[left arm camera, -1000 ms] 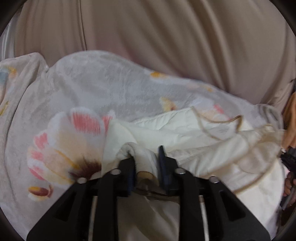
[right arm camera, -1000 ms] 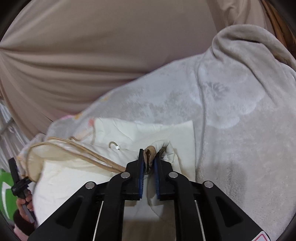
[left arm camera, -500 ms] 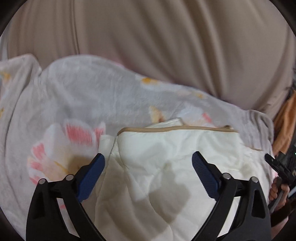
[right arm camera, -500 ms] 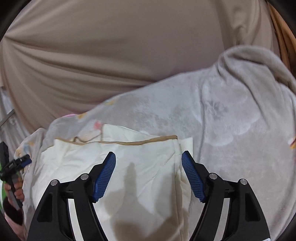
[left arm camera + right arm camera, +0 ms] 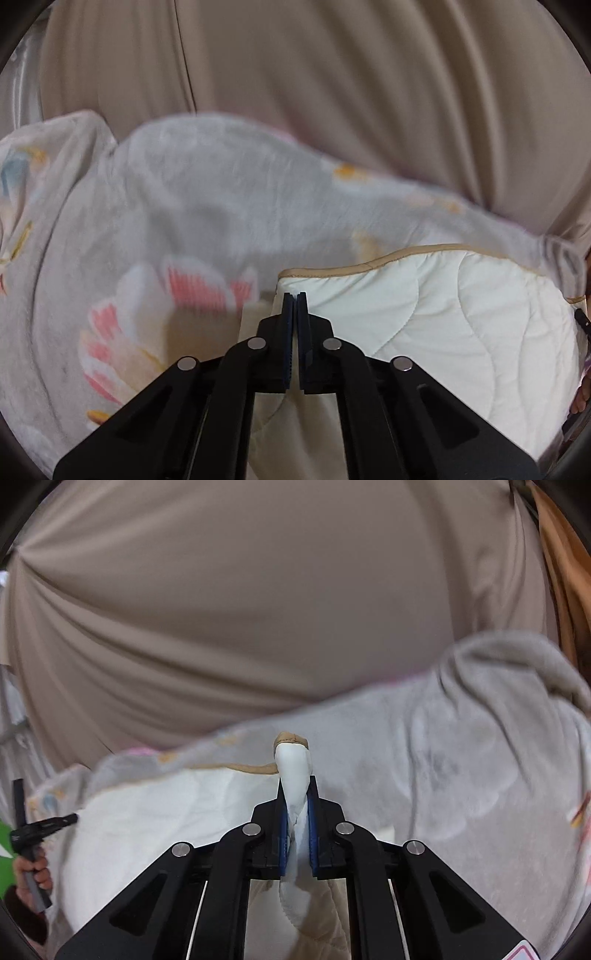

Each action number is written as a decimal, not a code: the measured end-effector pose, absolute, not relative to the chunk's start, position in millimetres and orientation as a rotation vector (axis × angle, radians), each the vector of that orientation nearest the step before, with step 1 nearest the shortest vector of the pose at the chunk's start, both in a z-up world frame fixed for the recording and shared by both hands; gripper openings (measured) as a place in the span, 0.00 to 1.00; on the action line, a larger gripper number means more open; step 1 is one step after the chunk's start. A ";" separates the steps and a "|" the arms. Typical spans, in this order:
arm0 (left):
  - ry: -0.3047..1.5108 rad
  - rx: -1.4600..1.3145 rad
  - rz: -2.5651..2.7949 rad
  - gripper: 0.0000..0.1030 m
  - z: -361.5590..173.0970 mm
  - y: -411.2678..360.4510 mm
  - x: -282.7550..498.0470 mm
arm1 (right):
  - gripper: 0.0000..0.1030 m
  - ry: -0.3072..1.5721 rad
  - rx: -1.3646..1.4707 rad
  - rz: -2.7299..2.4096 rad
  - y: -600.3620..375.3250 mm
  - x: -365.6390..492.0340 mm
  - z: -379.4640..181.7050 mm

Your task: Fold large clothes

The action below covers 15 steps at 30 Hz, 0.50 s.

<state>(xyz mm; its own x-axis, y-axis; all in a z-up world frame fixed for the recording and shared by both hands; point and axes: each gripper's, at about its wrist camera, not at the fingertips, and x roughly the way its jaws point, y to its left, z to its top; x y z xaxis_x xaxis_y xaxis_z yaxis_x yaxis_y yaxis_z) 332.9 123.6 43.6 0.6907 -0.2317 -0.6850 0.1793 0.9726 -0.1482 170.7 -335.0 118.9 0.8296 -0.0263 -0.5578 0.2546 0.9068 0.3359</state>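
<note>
Cream quilted fabric (image 5: pixel 461 325), padded and edged with tan binding (image 5: pixel 406 256), lies folded on a grey floral fleece blanket (image 5: pixel 192 206) that covers the surface in front of a beige curtain (image 5: pixel 332 81). Taking the blanket as landmark, the quilted piece sits on its near part, its bound edge running across toward the curtain side, with the blanket's big pink flower print (image 5: pixel 155 314) just beside the piece's left corner.

The right gripper (image 5: pixel 296 805) has just been closing and is clamped on a bunched corner of the cream piece, which pokes up between the blue pads with the tan binding at its tip. The left gripper (image 5: pixel 294 314) has also just been closing; its jaws stand together at the left corner of the piece, and no cloth is visible between them, so I judge that it grips nothing, though a thin edge pinched lower down cannot be ruled out.

Judging by the stitched padding, the piece is soft, light for its bulk and springy. It will sag between two holds and the layers may slide apart if only the top one is taken. The bound corners look like the firmest places to pinch, since the binding gives the pads a ridge to bite; a hold on the smooth quilted middle would likely slip.
</note>
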 end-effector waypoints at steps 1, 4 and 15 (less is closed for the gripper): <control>0.798 -0.053 -0.221 0.00 29.7 121.6 336.4 | 0.08 0.635 0.419 -0.173 -335.9 179.3 103.8; 0.809 -0.012 -0.207 0.00 9.5 116.0 337.4 | 0.08 0.780 0.420 -0.199 -337.4 198.9 56.7; 0.681 0.095 -0.120 0.03 28.1 103.3 314.9 | 0.19 0.840 0.314 -0.237 -323.5 209.4 56.3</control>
